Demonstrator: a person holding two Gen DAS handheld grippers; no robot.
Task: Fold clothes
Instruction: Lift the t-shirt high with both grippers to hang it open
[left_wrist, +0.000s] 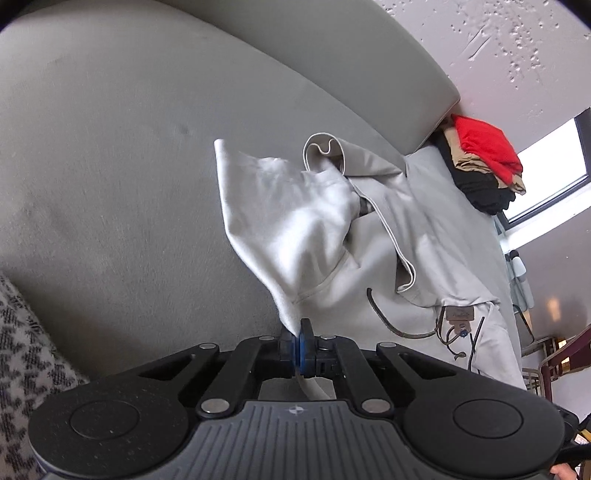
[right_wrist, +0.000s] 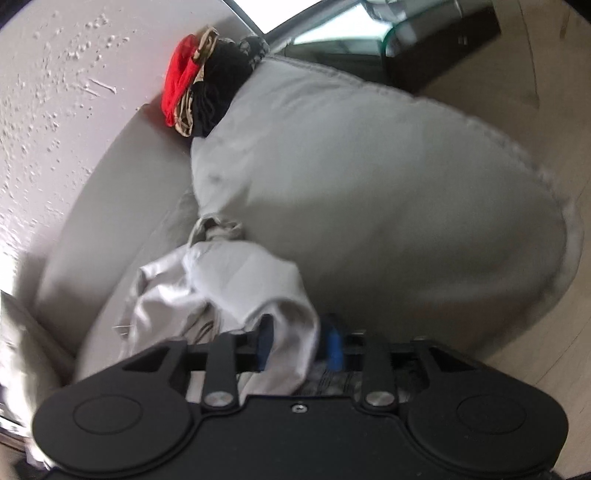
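your left claw (left_wrist: 297, 345) is clamped on a corner of the pale grey garment (left_wrist: 325, 229), with the fabric pinched between its blue pads and a strip of cloth trailing back under the claw body. your right claw (right_wrist: 299, 347) is closed on another bunch of the same garment, the cloth draped over and between its blue pads; that view is blurred, so the exact spot of the grip is hard to make out.

the garment lies crumpled on the grey sofa (left_wrist: 129, 177), spread from the left claw across the seat cushion toward the sofa's back. a folded hem with a lighter edge stands up near the sofa back, and a dark drawstring (left_wrist: 391, 325) curls out on the cloth beside a small brown tag (left_wrist: 459, 315).

at the far end of the sofa, against the textured wall (left_wrist: 498, 48), sits a pile of clothes (left_wrist: 484, 162): red on top, tan under it, black lowest. a patterned black-and-white fabric (left_wrist: 22, 350) shows at the sofa's near edge, on the side away from that pile.
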